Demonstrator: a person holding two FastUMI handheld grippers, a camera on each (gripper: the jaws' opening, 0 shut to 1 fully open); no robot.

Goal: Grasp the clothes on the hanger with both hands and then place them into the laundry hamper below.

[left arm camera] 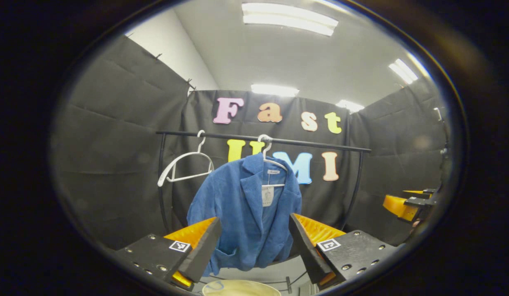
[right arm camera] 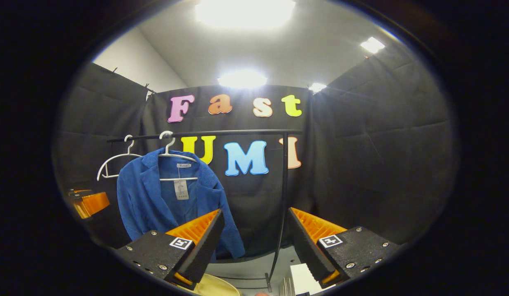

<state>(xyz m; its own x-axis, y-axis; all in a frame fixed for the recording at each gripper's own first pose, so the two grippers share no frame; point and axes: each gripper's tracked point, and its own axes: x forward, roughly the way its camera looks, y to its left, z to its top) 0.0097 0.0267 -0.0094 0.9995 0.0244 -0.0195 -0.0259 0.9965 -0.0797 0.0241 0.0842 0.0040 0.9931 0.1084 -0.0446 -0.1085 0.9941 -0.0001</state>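
1. Left gripper [left arm camera: 254,246]: fingers spread wide, empty; blue jacket [left arm camera: 246,209] framed in the gap but well apart.
2. Right gripper [right arm camera: 254,242]: fingers likewise spread, holding nothing; jacket [right arm camera: 172,201] off to its left, not centred.
3. Jacket hanging on white hanger [left arm camera: 273,158] from black rail [left arm camera: 262,139]; empty hanger [left arm camera: 184,166] beside it.
4. Pale rim at bottom, likely hamper [left arm camera: 242,287], below jacket.
5. Step judged: approach, nothing grasped yet.
6. Advice: swing right gripper toward the jacket; take one shoulder per gripper, pinch cloth not hanger; lift clear of hanger before lowering.
7. Risk: hanger dragged along; paper tag [left arm camera: 267,195] snagging.
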